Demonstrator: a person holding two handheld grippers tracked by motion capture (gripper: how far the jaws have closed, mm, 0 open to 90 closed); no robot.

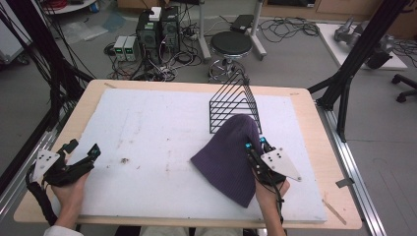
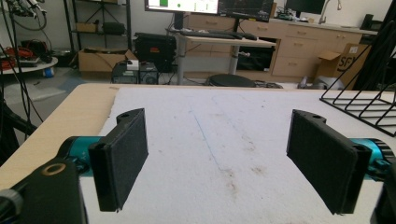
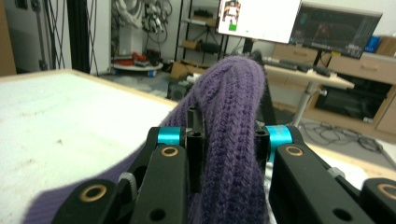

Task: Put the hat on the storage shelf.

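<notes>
Only "SF" legible on cardboard box (image 2: 348, 58), purple beanie (image 1: 231, 152)

Lab: monitors (image 2: 210, 7), computer towers (image 1: 158, 29), cable tangles (image 1: 167, 66).

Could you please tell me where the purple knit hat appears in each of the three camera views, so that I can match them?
High view: the purple knit hat lies right of centre on the white mat, its top against the black wire rack, pinched by the right tongs.
Left gripper view: not in it; the rack is at the right edge.
Right gripper view: centre, the hat is clamped in the tongs.
Shared landmark: the white mat.
</notes>
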